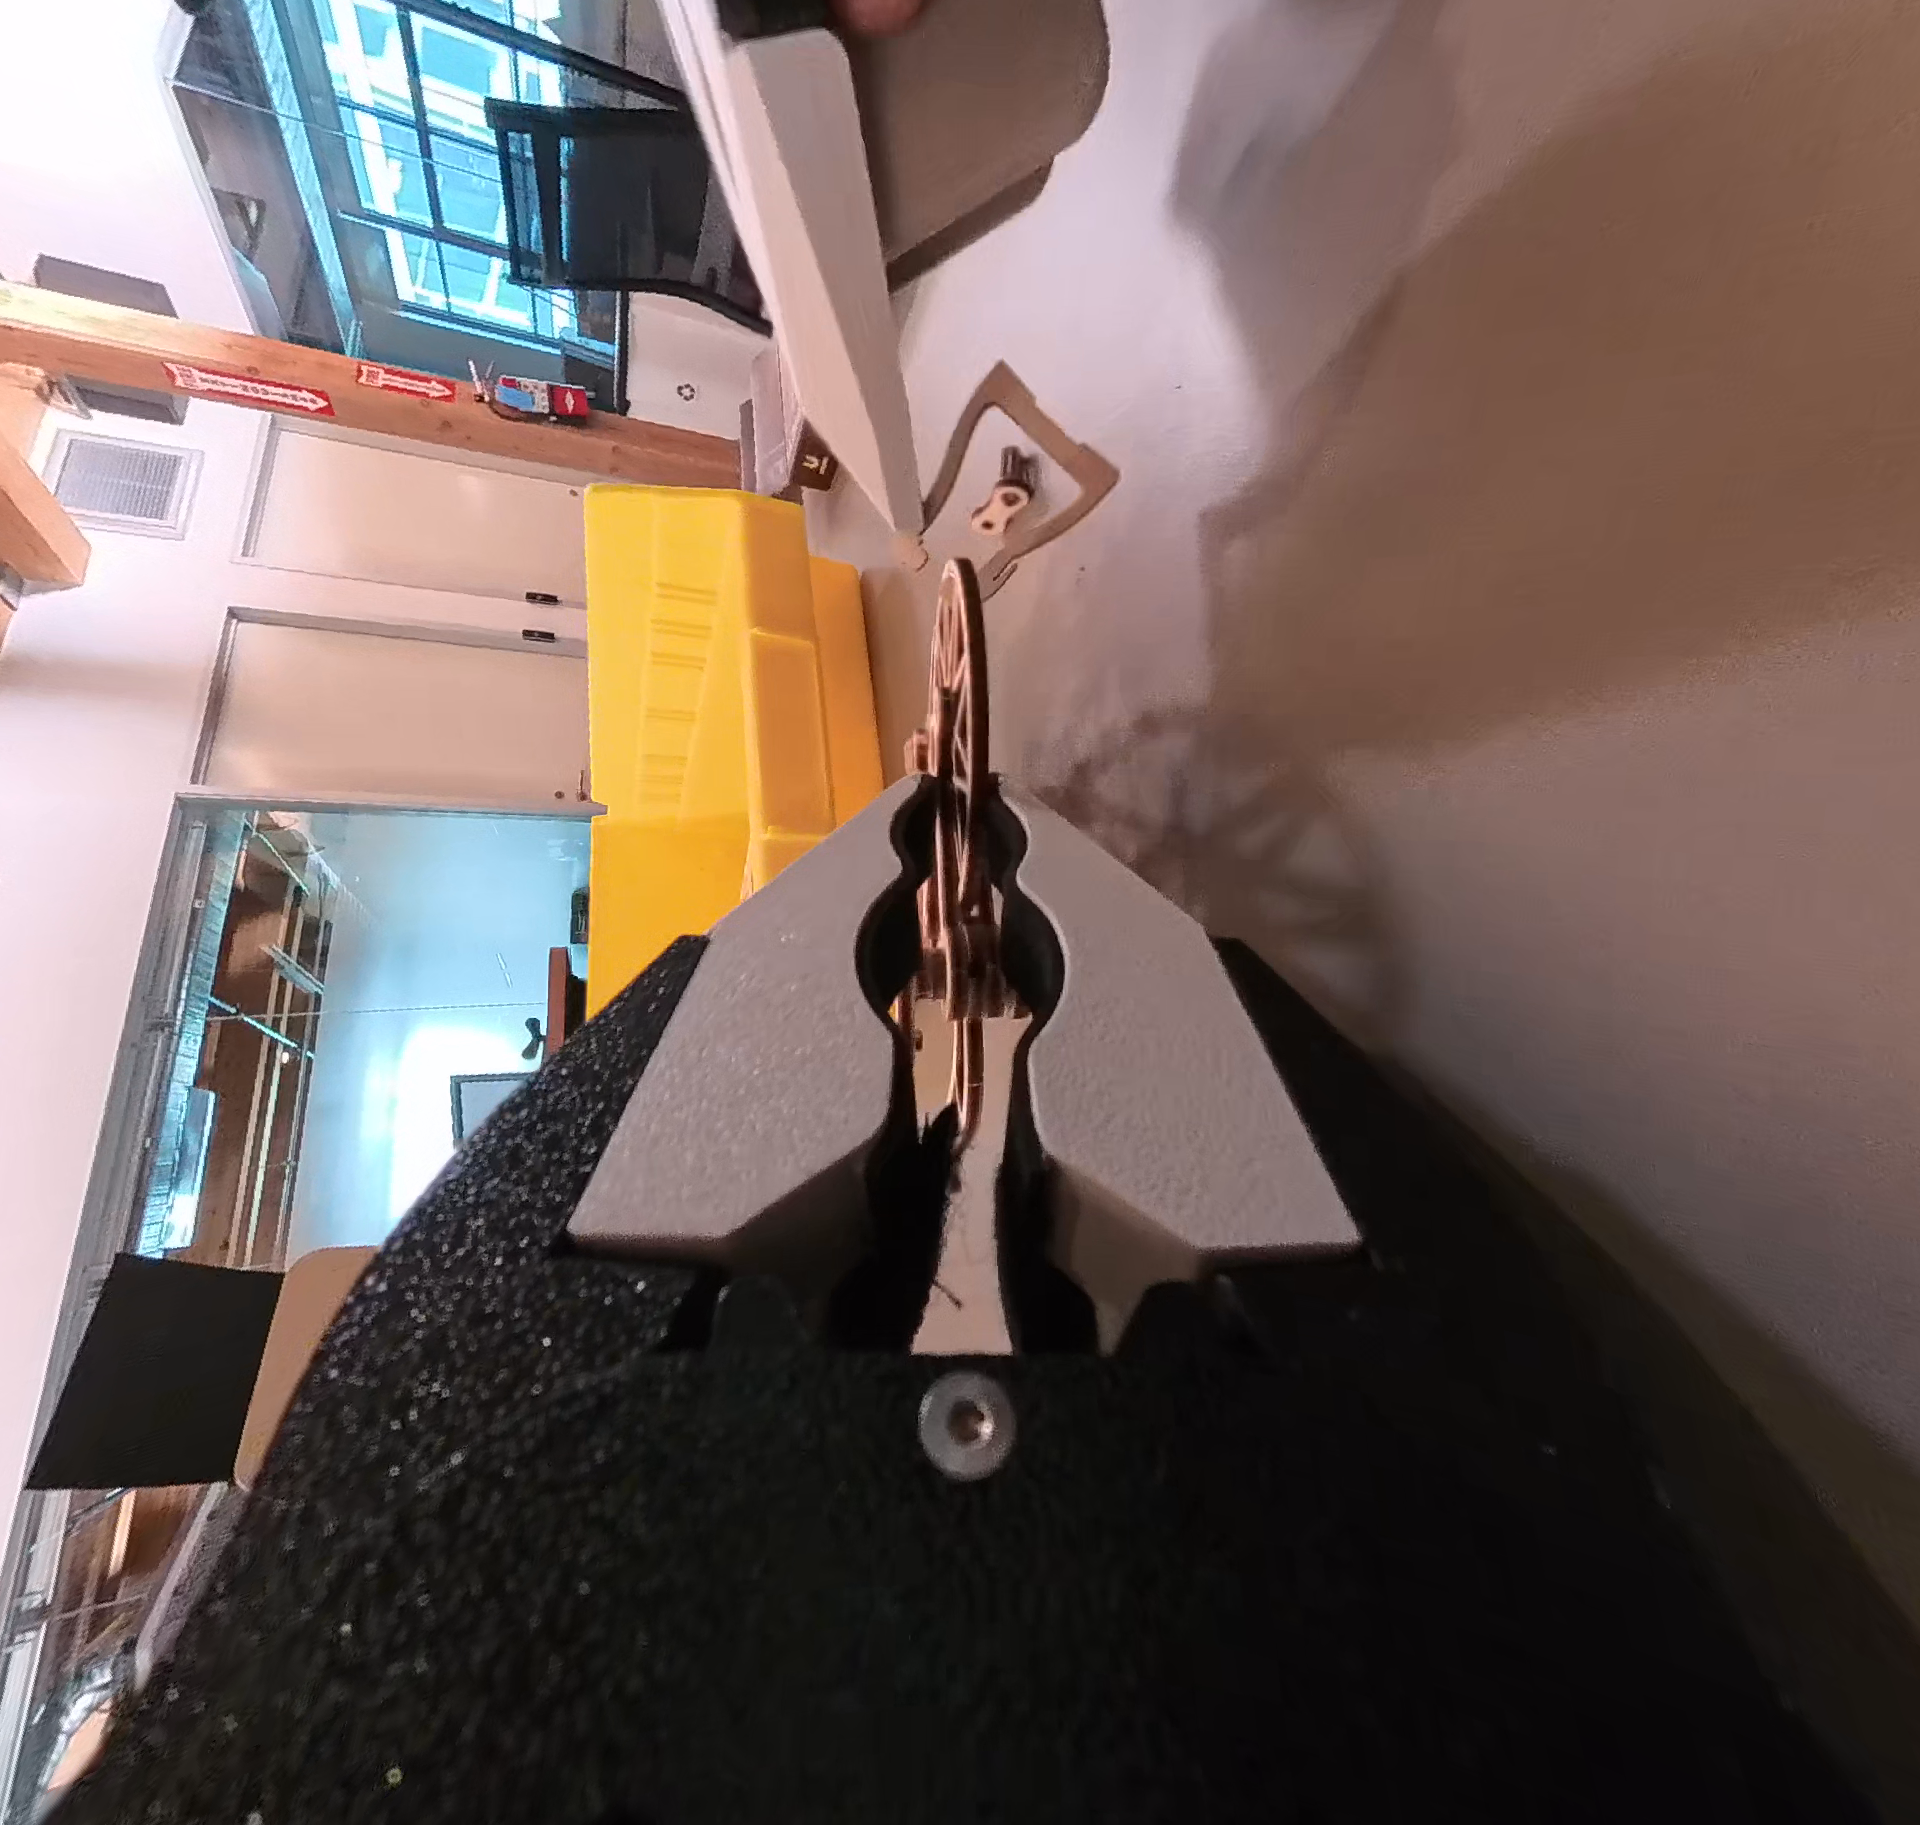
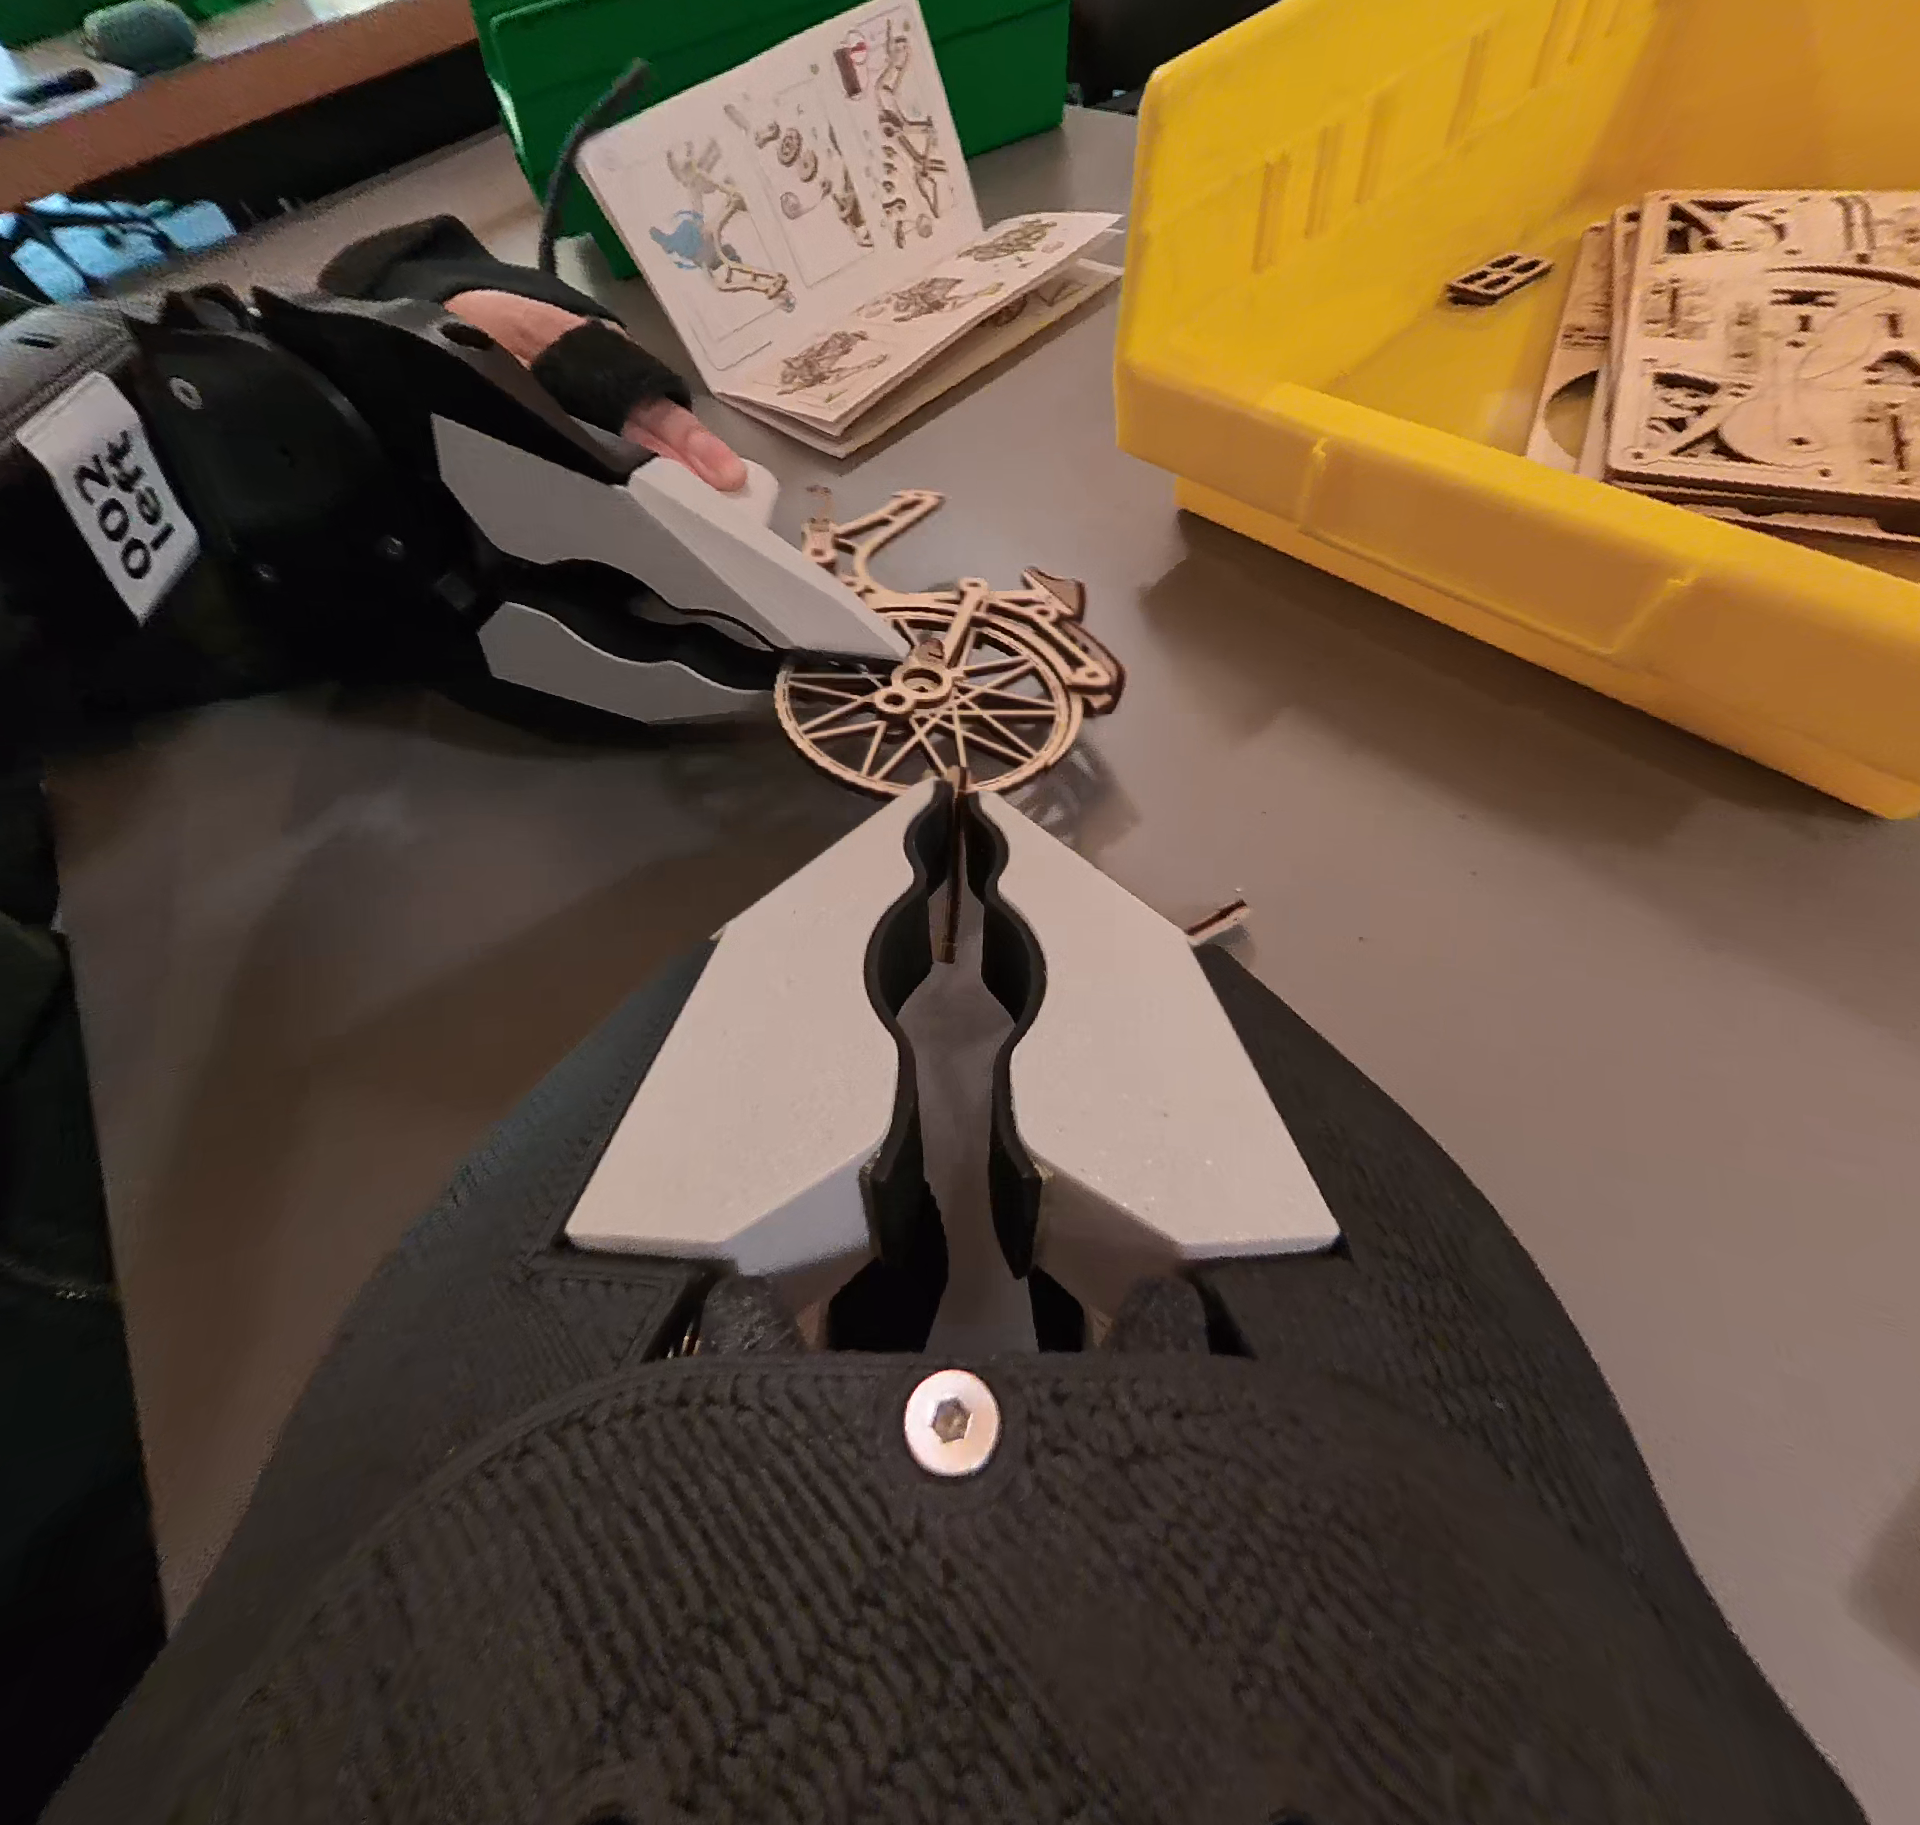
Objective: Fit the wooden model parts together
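Note:
My left gripper (image 1: 956, 788) is shut on a wooden spoked wheel with a frame piece attached (image 1: 958, 695), seen edge-on here. In the right wrist view the left gripper (image 2: 826, 669) pinches the left rim of that wheel assembly (image 2: 935, 710), held flat just above the grey table (image 2: 520, 892). My right gripper (image 2: 951, 793) is shut on a small thin wooden piece (image 2: 948, 882), held on edge right at the wheel's near rim. In the left wrist view the right gripper (image 1: 906, 528) points down just beyond the wheel.
A curved wooden frame part (image 2: 873, 528) lies on the table behind the wheel, also seen in the left wrist view (image 1: 1039, 466). A yellow bin (image 2: 1455, 549) with wooden part sheets (image 2: 1756, 362) stands right. An open instruction booklet (image 2: 831, 248) and a green bin (image 2: 769, 19) are behind. A small wooden scrap (image 2: 1216, 918) lies right. Less than 4 cm separates the two grippers' tips.

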Motion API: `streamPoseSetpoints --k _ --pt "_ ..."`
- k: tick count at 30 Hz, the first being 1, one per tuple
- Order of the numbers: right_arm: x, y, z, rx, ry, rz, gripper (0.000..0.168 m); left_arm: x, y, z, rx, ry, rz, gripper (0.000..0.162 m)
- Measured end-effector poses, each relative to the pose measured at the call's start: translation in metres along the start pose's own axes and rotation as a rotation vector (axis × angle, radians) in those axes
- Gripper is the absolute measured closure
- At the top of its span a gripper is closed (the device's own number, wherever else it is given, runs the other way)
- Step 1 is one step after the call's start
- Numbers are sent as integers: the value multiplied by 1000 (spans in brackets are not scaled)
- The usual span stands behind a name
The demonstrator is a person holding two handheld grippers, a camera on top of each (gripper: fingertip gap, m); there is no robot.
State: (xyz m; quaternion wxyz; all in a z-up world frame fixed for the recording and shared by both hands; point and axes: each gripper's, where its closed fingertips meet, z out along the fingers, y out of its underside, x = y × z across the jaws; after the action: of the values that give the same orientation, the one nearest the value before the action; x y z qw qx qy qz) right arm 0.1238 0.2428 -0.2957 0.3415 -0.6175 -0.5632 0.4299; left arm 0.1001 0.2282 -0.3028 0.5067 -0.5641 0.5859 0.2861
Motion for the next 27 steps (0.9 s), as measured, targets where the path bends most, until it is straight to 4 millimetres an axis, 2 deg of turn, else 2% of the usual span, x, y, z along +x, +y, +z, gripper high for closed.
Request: streamPoseSetpoints --k 4,9,16,20,23,27 --pt "2 2 2 -26 44 -45 168 1 1 1 -4 -8 20 156" --pt "-7 5 5 -47 -10 -50 168 -1 3 1 -8 -21 16 156" --pt "15 2 0 -42 109 45 168 -3 12 3 -50 -31 6 156" --pt "14 10 6 -88 90 100 167 -3 17 5 -73 -24 -7 156" --pt "11 3 8 -78 135 -39 152 -4 19 4 -73 -30 -25 156" --pt "-14 -17 12 -34 196 -480 136 -5 19 4 -63 -32 -51 156"
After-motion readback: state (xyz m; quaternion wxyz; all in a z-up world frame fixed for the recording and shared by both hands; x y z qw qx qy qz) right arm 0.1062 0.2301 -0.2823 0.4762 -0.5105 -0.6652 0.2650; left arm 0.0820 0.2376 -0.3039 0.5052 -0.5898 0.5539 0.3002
